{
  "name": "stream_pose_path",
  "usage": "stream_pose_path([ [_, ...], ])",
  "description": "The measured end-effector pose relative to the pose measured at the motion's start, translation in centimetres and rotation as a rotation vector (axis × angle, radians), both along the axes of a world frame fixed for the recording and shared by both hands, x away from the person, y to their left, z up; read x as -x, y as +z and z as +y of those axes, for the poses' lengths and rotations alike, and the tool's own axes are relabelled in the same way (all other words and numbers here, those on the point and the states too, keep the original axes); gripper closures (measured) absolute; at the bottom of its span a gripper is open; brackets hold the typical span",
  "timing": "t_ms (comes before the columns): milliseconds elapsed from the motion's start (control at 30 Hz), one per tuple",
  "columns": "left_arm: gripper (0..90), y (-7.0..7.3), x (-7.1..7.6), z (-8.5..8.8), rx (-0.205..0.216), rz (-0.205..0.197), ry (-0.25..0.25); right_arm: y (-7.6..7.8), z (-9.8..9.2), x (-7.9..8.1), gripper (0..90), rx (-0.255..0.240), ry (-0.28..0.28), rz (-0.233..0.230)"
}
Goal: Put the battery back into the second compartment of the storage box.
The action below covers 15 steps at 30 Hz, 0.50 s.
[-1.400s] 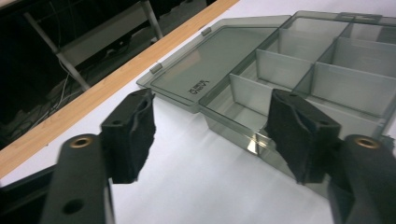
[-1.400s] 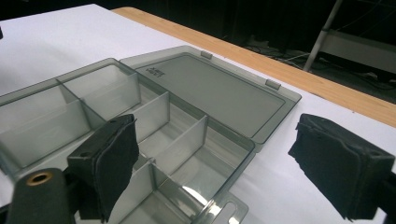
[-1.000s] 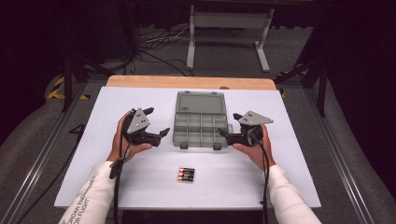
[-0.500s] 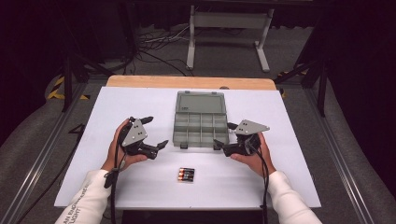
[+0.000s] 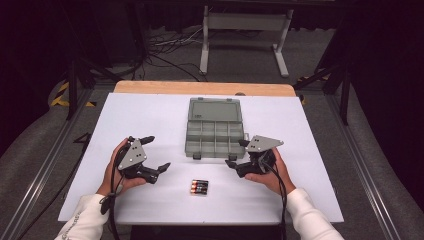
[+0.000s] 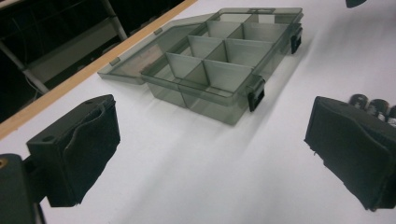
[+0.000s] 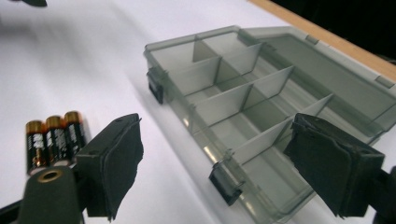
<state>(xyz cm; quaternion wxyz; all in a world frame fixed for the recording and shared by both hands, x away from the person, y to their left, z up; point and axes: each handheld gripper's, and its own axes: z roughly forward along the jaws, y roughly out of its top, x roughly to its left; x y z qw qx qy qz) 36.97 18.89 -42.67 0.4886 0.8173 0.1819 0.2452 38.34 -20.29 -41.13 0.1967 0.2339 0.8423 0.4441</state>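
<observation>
Translucent grey plastic compartment box (image 5: 214, 134) sits mid-worktop (image 5: 150, 110), lid laid flat open so every cell is reachable. Three black-and-copper batteries (image 5: 199, 187) lie just in front, between the hands. Left gripper (image 5: 155, 153) and right gripper (image 5: 237, 154): jaws wide, empty, flanking the batteries, likely for a pick.

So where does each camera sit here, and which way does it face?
High view: above the person's side, looking forward and down on the table; both hands, left gripper and right gripper show.
Left gripper view: rides that gripper, looks between its open jaws at the open box.
Right gripper view: rides that gripper, faces the box past its open jaws.
All three share the box and batteries.
</observation>
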Motion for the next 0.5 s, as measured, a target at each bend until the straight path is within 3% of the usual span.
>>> stream_pose_path([
  [500,3.7,-1.9,2.8,1.7,-0.029,0.062,-0.017,-0.2,2.9,1.0,21.9,0.094,0.121,0.064],
])
